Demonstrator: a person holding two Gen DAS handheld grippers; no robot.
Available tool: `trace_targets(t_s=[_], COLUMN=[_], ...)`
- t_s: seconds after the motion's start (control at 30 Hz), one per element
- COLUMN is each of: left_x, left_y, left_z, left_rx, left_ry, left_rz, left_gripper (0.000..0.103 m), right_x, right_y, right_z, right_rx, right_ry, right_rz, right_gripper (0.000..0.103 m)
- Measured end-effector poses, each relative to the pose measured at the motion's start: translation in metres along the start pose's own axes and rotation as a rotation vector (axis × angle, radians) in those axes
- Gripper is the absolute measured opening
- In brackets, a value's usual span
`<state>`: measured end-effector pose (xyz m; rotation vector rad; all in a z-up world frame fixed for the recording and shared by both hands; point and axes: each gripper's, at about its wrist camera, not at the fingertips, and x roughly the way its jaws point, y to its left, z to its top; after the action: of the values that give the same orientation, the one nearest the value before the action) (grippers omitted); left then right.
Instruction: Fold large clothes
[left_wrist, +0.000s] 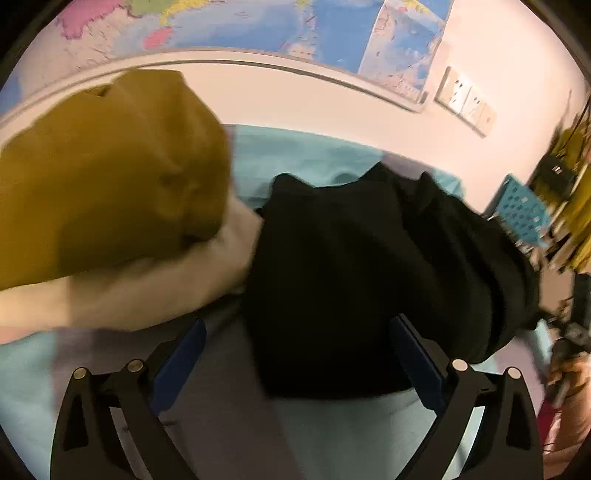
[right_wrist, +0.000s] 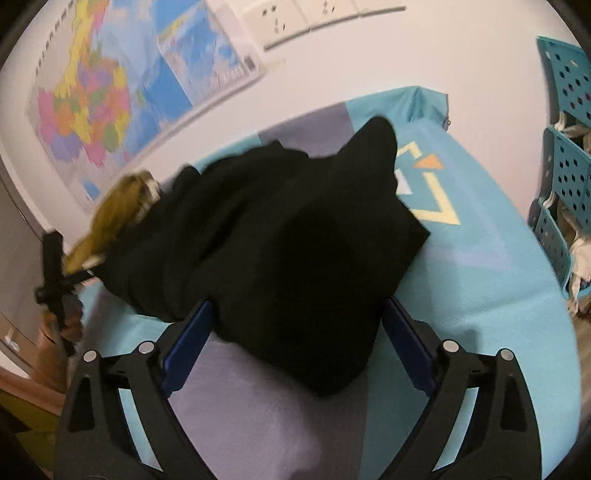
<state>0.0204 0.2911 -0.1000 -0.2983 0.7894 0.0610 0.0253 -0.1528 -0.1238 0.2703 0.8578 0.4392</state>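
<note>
A black garment (left_wrist: 351, 280) lies bunched on the blue and grey table cover (left_wrist: 295, 155). It also shows in the right wrist view (right_wrist: 295, 251). My left gripper (left_wrist: 299, 332) is open, its blue-padded fingers (left_wrist: 184, 354) spread on either side of the garment's near edge. My right gripper (right_wrist: 295, 317) is open too, fingers (right_wrist: 406, 343) spread around the near corner of the black garment. Neither holds cloth. The left gripper shows in the right wrist view (right_wrist: 55, 280) at the far left.
A mustard-yellow garment (left_wrist: 110, 184) lies folded on a cream one (left_wrist: 147, 288) to the left of the black one. A map (right_wrist: 110, 99) hangs on the wall behind. Teal perforated crates (right_wrist: 565, 184) stand at the right, past the table edge.
</note>
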Motion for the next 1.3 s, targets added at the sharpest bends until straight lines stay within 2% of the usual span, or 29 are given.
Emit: trace_targets(t_s=[0.03,0.07,0.1,0.13,0.17,0.2,0.27,0.3,0.33,0.37,0.43,0.5,0.53,0.57,0.63,0.67,0.7,0.73,0.8,0.83,0.87,0.9,1.0,1.13,1.2,1.23,1.27,1.3], left_x=[0.005,0.008,0.013,0.015,0.014,0.012,0.001,-0.011,-0.022,-0.033,-0.046,-0.038,-0.028,-0.022,-0.01,-0.01,-0.008,-0.015,-0.03,-0.038,-0.044,-0.049,-0.034,0.01,0.028,0.037,0.042,0.047], left_y=[0.0,0.0,-0.002,-0.005,-0.01,-0.013,-0.01,-0.006,-0.004,-0.003,-0.005,-0.005,-0.006,-0.006,-0.007,-0.008,-0.01,-0.012,-0.019,-0.025,-0.031,-0.043,-0.076,-0.108,-0.117,-0.119,-0.121,-0.124], left_z=[0.002,0.004,0.005,0.006,0.008,0.011,0.013,0.013,0.012,0.01,0.0,-0.015,-0.022,-0.027,-0.035,-0.035,-0.031,-0.027,-0.019,-0.014,-0.009,-0.004,0.007,0.004,-0.002,-0.003,-0.004,-0.004], left_rx=[-0.013,-0.025,-0.04,-0.048,-0.036,-0.024,-0.076,-0.118,-0.136,-0.142,-0.143,-0.158,-0.157,-0.155,-0.162,-0.155,-0.153,-0.143,-0.109,-0.08,-0.045,0.01,0.121,0.206,0.232,0.241,0.251,0.264], left_ry=[-0.006,-0.003,0.016,0.023,0.014,0.023,0.033,0.028,0.026,0.019,0.027,0.079,0.116,0.136,0.175,0.17,0.161,0.134,0.063,0.027,0.002,-0.019,0.009,0.118,0.156,0.168,0.17,0.165], left_rz=[-0.027,-0.066,-0.138,-0.154,-0.106,-0.089,-0.146,-0.219,-0.259,-0.287,-0.29,-0.299,-0.275,-0.269,-0.27,-0.235,-0.21,-0.17,-0.165,-0.153,-0.14,-0.137,-0.126,-0.056,-0.036,-0.019,-0.001,0.011], left_gripper=[0.094,0.079,0.066,0.051,0.038,0.034,0.021,0.017,0.012,0.011,0.011,0.008,0.008,0.009,0.015,0.025,0.031,0.044,0.052,0.064,0.078,0.081,0.085,0.086,0.085,0.085,0.08,0.074], right_x=[0.002,-0.001,-0.007,-0.016,-0.023,-0.036,-0.063,-0.078,-0.093,-0.103,-0.12,-0.111,-0.097,-0.079,-0.063,-0.067,-0.075,-0.091,-0.113,-0.126,-0.129,-0.127,-0.091,-0.025,0.009,0.025,0.029,0.034], right_y=[0.001,0.003,0.004,0.007,0.008,0.01,0.017,0.02,0.021,0.019,0.007,-0.018,-0.028,-0.035,-0.035,-0.033,-0.03,-0.024,-0.012,0.0,0.007,0.018,0.054,0.076,0.074,0.072,0.073,0.074], right_z=[0.003,0.006,0.008,0.012,0.016,0.021,0.03,0.034,0.038,0.039,0.036,0.026,0.019,0.009,-0.003,-0.002,0.0,0.005,0.011,0.018,0.022,0.027,0.038,0.043,0.046,0.047,0.041,0.042], right_rx=[0.004,0.004,-0.006,-0.022,-0.027,-0.03,-0.056,-0.068,-0.068,-0.07,-0.066,-0.001,0.023,0.02,-0.008,-0.01,-0.012,-0.024,-0.056,-0.077,-0.095,-0.125,-0.232,-0.31,-0.308,-0.314,-0.317,-0.311], right_ry=[-0.002,-0.012,-0.021,-0.029,-0.034,-0.051,-0.092,-0.118,-0.147,-0.164,-0.178,-0.104,-0.035,0.056,0.138,0.124,0.102,0.049,-0.035,-0.093,-0.113,-0.118,-0.059,0.071,0.128,0.155,0.164,0.17], right_rz=[0.015,0.042,0.061,0.058,0.06,0.07,0.062,0.051,0.046,0.045,0.014,-0.022,-0.036,-0.081,-0.136,-0.15,-0.163,-0.198,-0.239,-0.243,-0.226,-0.19,-0.105,-0.102,-0.122,-0.142,-0.164,-0.161], right_gripper=[0.068,0.047,0.034,0.023,0.02,0.018,0.016,0.016,0.016,0.015,0.015,0.016,0.018,0.025,0.037,0.039,0.044,0.052,0.061,0.064,0.064,0.064,0.065,0.065,0.059,0.046,0.028,0.023])
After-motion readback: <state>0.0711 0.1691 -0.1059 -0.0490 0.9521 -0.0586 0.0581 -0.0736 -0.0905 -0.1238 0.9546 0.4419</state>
